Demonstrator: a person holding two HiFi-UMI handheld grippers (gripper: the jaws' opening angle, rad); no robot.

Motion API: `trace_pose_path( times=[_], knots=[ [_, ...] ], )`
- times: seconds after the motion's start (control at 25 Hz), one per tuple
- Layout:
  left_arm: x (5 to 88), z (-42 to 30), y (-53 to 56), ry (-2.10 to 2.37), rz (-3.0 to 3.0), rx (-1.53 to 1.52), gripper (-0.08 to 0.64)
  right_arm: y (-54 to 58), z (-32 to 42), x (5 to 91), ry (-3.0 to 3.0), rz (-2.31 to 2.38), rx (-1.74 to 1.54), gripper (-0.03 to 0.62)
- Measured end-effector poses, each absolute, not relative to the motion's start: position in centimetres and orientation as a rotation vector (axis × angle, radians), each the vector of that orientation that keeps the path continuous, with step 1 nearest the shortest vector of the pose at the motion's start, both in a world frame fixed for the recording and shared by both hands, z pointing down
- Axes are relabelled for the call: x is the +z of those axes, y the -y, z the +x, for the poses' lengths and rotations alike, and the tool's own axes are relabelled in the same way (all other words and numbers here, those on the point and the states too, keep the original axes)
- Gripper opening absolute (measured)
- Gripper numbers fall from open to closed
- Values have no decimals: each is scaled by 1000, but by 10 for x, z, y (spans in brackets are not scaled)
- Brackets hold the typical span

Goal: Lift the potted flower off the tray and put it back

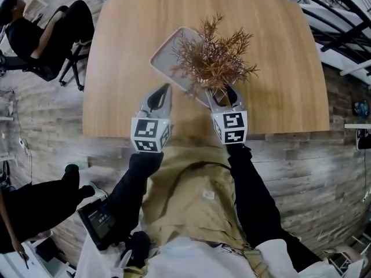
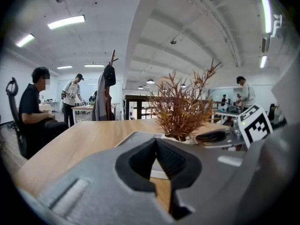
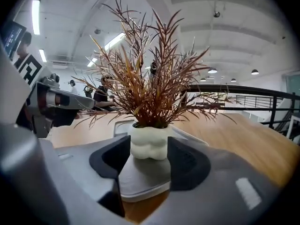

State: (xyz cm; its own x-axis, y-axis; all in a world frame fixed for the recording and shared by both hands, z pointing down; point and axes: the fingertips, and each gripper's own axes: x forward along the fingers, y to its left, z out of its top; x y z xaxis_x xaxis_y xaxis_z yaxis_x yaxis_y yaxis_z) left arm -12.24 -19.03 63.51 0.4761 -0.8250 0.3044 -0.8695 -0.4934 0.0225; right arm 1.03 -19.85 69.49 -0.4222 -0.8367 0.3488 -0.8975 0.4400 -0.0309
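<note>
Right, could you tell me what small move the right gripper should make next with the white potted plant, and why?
Probably close the right gripper on the lumpy white pot of reddish-brown sprigs. The pot stands on the flat grey tray between that gripper's jaws, which flank it without clearly squeezing it, so a grip seems needed before any lift.

Floor (image 1: 324, 172): grey-brown wood planks
Table (image 1: 278, 68): light wood, rounded corners
Chair (image 1: 80, 17): black, far left
Ceiling (image 2: 187, 32): white, long strip lights (image 2: 65, 21)
Railing (image 3: 243, 89): dark, far right
</note>
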Motion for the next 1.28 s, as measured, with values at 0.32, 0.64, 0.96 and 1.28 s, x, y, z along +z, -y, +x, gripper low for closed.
trace_pose_path(
  times=[0.32,0.64,0.96,1.28],
  knots=[
    [652,-115,208,1469,2491,412,2,219,4,720,2357,1451,391,385],
    [652,-114,210,1469,2495,431,2,238,-4,730,2314,1436,479,471],
    [652,-120,213,1489,2484,432,2,250,-8,738,2226,1428,483,538],
    [653,-118,212,1478,2484,433,2,240,-12,734,2214,1403,459,540]
  ],
)
